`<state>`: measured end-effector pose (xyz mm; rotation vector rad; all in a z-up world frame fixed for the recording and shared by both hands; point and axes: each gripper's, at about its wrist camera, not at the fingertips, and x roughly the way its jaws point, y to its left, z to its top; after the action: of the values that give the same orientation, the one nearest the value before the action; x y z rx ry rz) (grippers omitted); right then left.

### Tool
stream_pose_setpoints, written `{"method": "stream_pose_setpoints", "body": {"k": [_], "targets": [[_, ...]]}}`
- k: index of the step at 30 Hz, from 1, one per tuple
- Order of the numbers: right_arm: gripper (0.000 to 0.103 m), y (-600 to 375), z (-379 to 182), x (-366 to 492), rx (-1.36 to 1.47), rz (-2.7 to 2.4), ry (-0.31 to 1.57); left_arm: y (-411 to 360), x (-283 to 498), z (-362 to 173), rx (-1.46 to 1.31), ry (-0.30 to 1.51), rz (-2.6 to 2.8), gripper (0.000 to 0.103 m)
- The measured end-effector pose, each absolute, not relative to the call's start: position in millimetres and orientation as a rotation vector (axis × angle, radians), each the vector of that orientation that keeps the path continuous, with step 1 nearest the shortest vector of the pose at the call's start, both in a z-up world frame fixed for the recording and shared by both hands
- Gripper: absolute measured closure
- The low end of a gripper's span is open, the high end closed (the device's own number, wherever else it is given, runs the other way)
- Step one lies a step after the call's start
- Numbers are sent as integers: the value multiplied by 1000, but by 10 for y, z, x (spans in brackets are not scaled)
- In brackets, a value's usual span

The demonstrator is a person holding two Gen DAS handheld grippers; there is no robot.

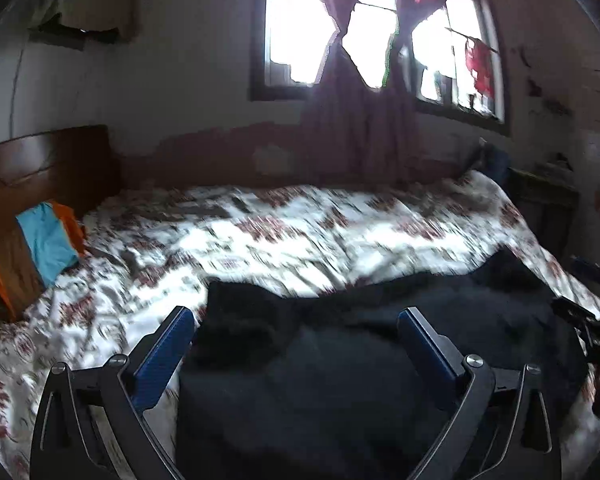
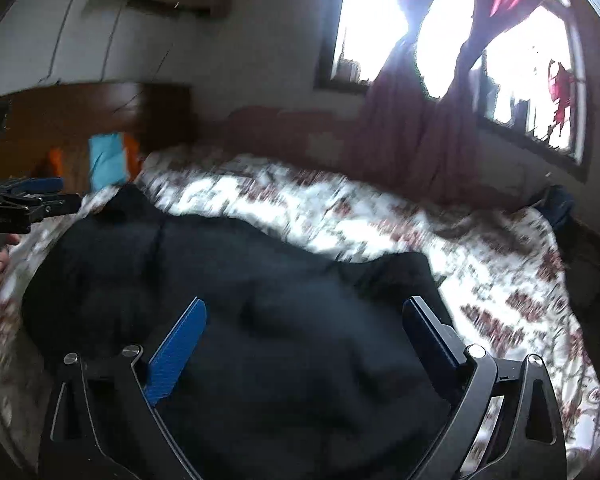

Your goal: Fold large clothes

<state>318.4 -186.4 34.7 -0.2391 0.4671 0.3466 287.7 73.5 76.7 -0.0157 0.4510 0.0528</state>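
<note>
A large black garment (image 1: 340, 360) lies spread on the flowered bedspread (image 1: 260, 232). In the left wrist view my left gripper (image 1: 296, 316) is open above the garment's near part, its blue pads wide apart with nothing pinched between them. The right wrist view shows the same black garment (image 2: 240, 300) below my right gripper (image 2: 304, 308), which is open too, with only cloth lying beneath its jaws. The other gripper shows at the frame edge in each view: the right one (image 1: 588, 312) at the far right, the left one (image 2: 32, 196) at the far left with a hand under it.
A wooden headboard (image 1: 48, 164) stands at the bed's left end with a blue and orange cloth (image 1: 48, 240) against it. Dark red curtains (image 1: 360, 128) hang before the window (image 1: 300, 32) behind the bed. A dark bundle (image 2: 556, 204) sits at the bed's far right corner.
</note>
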Motion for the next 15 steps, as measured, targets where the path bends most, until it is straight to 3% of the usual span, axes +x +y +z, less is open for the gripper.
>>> {"method": "stream_pose_setpoints", "body": {"k": [6, 15], "targets": [[7, -1855, -44, 3234, -194, 420, 645, 526, 2685, 246, -25, 623, -31, 1], [6, -1716, -100, 3795, -179, 384, 636, 489, 3039, -20, -50, 695, -24, 0]]}}
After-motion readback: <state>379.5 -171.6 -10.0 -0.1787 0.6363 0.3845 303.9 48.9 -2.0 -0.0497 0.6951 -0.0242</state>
